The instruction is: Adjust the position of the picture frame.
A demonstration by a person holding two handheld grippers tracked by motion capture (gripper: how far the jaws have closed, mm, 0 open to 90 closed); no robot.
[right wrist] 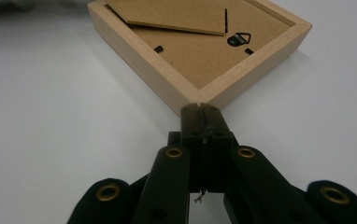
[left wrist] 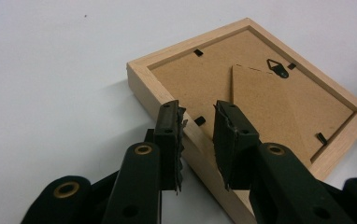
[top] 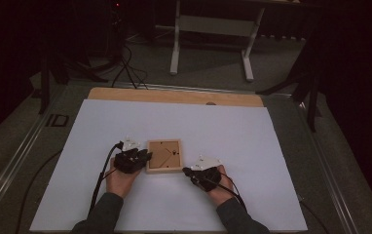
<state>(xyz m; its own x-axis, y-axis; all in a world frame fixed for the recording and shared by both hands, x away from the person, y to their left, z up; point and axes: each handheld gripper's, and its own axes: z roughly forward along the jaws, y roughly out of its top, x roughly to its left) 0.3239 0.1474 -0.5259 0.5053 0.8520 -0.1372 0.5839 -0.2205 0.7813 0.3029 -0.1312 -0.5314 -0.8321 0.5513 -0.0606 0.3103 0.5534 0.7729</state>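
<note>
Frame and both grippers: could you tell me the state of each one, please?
Frame: lies face down on the white sheet, backing up, stand flap folded nearly flat.
Left gripper: jaws open, one either side of the frame's edge, no pad clearly pressing.
Right gripper: shut, empty, tips at the frame's corner.

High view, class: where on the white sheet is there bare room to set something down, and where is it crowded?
Free: the white sheet between its far edge and the picture frame, plus both side margins. Crowded: the near middle, where the left gripper and right gripper flank the frame.
</note>
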